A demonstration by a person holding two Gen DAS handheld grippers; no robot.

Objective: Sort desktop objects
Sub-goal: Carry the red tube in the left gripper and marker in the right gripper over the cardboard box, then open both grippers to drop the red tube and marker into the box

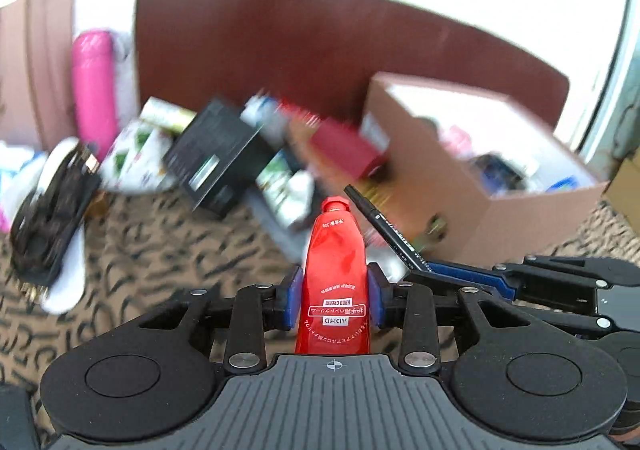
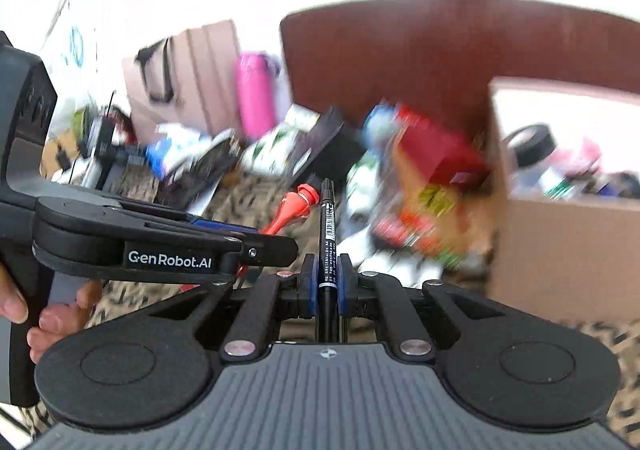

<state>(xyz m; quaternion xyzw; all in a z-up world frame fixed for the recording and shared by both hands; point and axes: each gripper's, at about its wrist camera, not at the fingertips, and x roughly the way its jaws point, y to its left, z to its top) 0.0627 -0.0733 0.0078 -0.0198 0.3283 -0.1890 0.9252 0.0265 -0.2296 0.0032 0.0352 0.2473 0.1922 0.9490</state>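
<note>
Holding a red hand cream tube (image 1: 335, 282) clamped in the left gripper (image 1: 335, 300) and a black marker pen (image 2: 328, 250) clamped in the right gripper (image 2: 328, 284), both clear of the patterned desktop (image 1: 160, 250). Cardboard box (image 1: 472, 185) ahead, partly filled; clutter beside it apparently unsorted.

The hand cream tube (image 1: 335, 270) is glossy red plastic with bright reflections, and the marker pen (image 2: 329, 250) is smooth black plastic with a paper-like label. The blue pads on the fingers (image 1: 293, 300) look like matt rubber, and the gripper bodies are matt black plastic with small shiny metal rivets. The cardboard box (image 1: 460, 185) is dull brown, and the cloth (image 1: 160, 250) on the counter is a matt fabric with a leopard print.
</note>
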